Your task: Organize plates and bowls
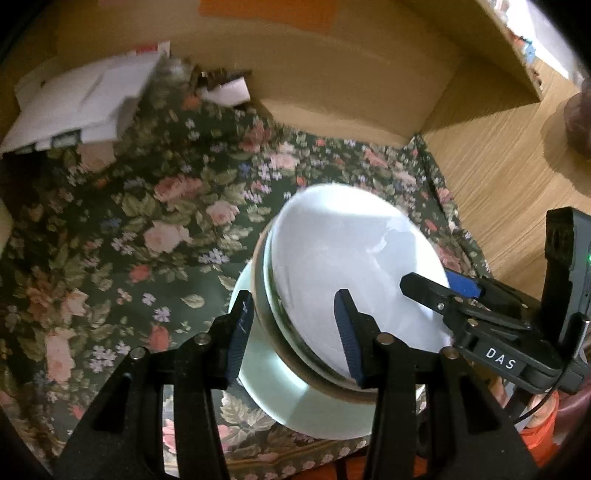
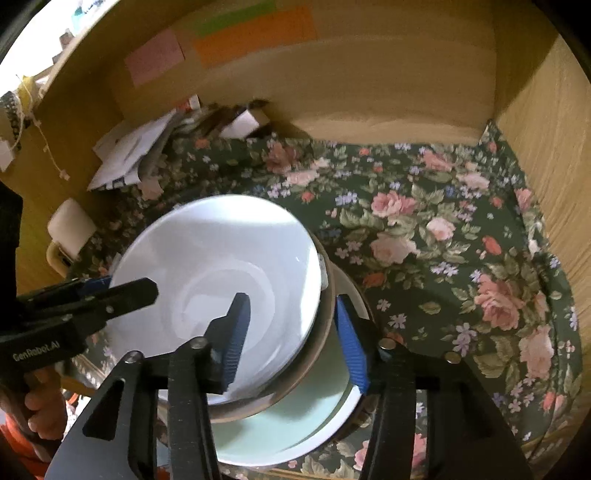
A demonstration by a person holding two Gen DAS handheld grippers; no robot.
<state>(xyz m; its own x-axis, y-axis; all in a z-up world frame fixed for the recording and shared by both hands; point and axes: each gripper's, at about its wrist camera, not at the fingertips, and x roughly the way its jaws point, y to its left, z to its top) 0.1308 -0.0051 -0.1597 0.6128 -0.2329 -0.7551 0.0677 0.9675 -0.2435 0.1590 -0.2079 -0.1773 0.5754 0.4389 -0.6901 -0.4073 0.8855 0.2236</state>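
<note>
A white bowl (image 1: pixel 351 258) (image 2: pixel 221 266) sits nested in a brown-rimmed bowl (image 1: pixel 280 343) (image 2: pixel 321 350), and both stand on a pale green plate (image 1: pixel 269 384) (image 2: pixel 295 417) on a floral cloth. My left gripper (image 1: pixel 295 332) (image 2: pixel 122 288) straddles the stack's left rim, one finger outside and one inside the white bowl, with slack showing. My right gripper (image 2: pixel 291 339) (image 1: pixel 439 284) straddles the opposite rim the same way, and its pads stand off the bowl walls. Both are open.
The floral cloth (image 2: pixel 443 240) lines a wooden compartment with a back wall (image 1: pixel 332 74) and a right side wall (image 2: pixel 546 129). White papers (image 1: pixel 74 107) (image 2: pixel 129 155) lie in the back left corner. A small white roll (image 2: pixel 70 225) sits at the left. Coloured notes (image 2: pixel 255 33) stick to the back wall.
</note>
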